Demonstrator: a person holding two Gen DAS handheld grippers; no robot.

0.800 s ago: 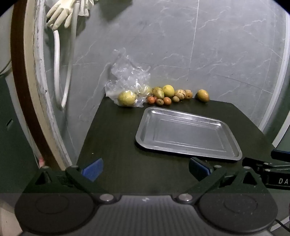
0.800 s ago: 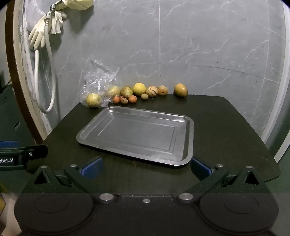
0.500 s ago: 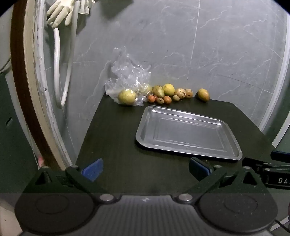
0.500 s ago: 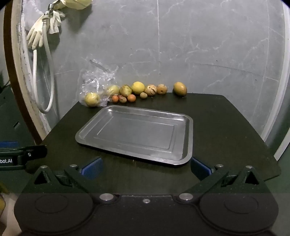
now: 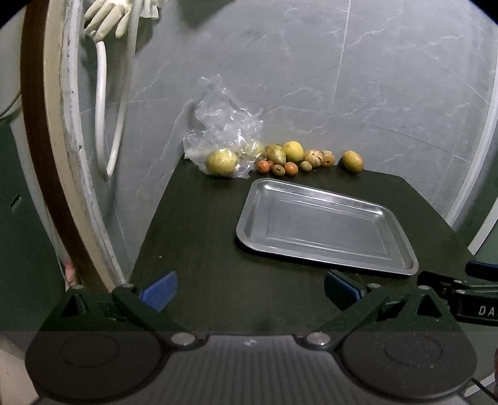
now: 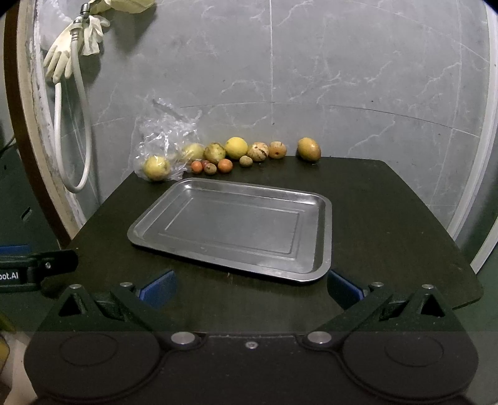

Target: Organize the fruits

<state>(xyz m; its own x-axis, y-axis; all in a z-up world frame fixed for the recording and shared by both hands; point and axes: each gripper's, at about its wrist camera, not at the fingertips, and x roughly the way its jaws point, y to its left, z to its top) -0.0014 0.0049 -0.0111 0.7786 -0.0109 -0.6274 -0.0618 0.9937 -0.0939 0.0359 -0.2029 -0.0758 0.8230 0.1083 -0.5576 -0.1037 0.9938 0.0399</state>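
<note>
An empty steel tray (image 5: 401,236) (image 6: 323,236) lies on the dark table. Behind it, along the wall, runs a row of several fruits: a yellow one (image 5: 293,151) (image 6: 236,148), small orange ones (image 5: 291,168) (image 6: 224,165), and a lone yellow-orange fruit (image 5: 352,160) (image 6: 308,149) at the right end. One yellow fruit (image 5: 221,162) (image 6: 156,167) sits in a crumpled clear plastic bag (image 5: 224,124) (image 6: 168,131). My left gripper (image 5: 250,289) is open over the near left of the table. My right gripper (image 6: 251,288) is open at the tray's near edge. Both hold nothing.
A grey marble wall (image 6: 342,78) backs the table. A white hose (image 5: 101,102) (image 6: 59,131) and rubber gloves (image 5: 105,18) (image 6: 59,62) hang at the left beside a curved frame. The table (image 6: 404,218) drops off at the left and right edges.
Both views have shifted slightly; the fruit row and tray sit a little higher in the right wrist view than before. Both grippers stay open and nothing on the table has moved.
</note>
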